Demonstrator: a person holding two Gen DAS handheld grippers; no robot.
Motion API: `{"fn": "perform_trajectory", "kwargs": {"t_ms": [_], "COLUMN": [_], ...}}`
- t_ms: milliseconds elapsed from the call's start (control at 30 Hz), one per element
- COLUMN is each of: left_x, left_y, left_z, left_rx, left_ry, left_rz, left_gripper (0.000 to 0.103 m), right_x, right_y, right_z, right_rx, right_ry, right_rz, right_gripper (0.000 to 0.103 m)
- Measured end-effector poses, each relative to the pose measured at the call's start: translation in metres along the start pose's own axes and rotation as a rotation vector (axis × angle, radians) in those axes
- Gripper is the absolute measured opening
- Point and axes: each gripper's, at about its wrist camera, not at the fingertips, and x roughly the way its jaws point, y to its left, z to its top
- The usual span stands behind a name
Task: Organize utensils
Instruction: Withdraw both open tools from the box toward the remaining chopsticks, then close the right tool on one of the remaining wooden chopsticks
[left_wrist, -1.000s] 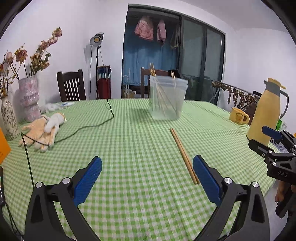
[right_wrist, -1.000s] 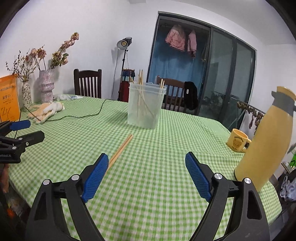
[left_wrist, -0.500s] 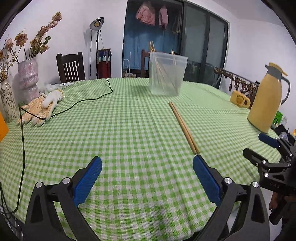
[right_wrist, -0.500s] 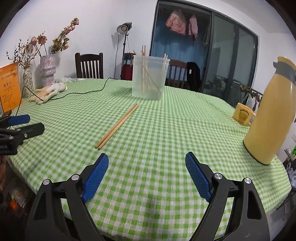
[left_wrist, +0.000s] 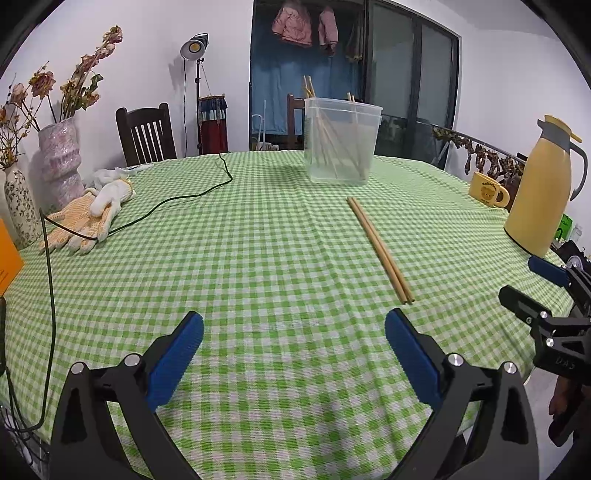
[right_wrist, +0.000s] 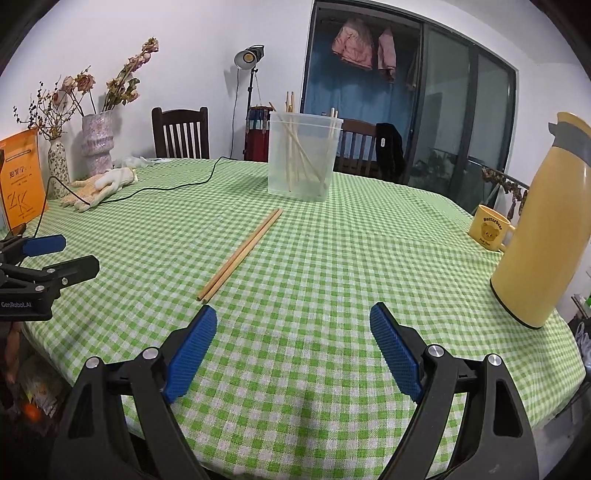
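Note:
A pair of wooden chopsticks (left_wrist: 379, 249) lies side by side on the green checked tablecloth; it also shows in the right wrist view (right_wrist: 240, 254). Behind it stands a clear plastic tub (left_wrist: 341, 140) with several chopsticks leaning inside, also in the right wrist view (right_wrist: 303, 155). My left gripper (left_wrist: 293, 338) is open and empty, above the near table edge, left of the chopsticks' near end. My right gripper (right_wrist: 293, 339) is open and empty, just right of that near end. Each gripper shows in the other's view: the right gripper (left_wrist: 532, 282), the left gripper (right_wrist: 70, 254).
A yellow thermos (left_wrist: 541, 188) and a yellow mug (left_wrist: 487, 188) stand at the right. Work gloves (left_wrist: 90, 218), a black cable (left_wrist: 177, 197), vases (left_wrist: 61, 162) and an orange sign (right_wrist: 20, 177) are at the left. Chairs stand behind the table.
Both views have tilted and shifted: the chopsticks and tub sit lower and farther than half a second ago. Both grippers stay open. Nothing on the table has moved.

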Motion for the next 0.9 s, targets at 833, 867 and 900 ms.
{"fn": "perform_trajectory", "kwargs": {"t_ms": [833,867,900], "left_x": [0.024,0.024,0.025], "left_y": [0.032,0.031,0.03], "left_z": [0.004,0.004,0.003], "left_rx": [-0.018,-0.017,-0.015], "left_ry": [0.069,0.071,0.072], "left_rz": [0.022,0.019,0.014], "left_gripper": [0.095,0.095,0.095], "right_x": [0.082,0.084,0.085], "right_y": [0.045,0.045,0.046], "right_z": [0.022,0.021,0.02], "right_rx": [-0.011,-0.006,0.0], "right_ry": [0.228,0.233,0.231], "right_rz": [0.084,0.086,0.088], "right_gripper": [0.044,0.044,0.043]}}
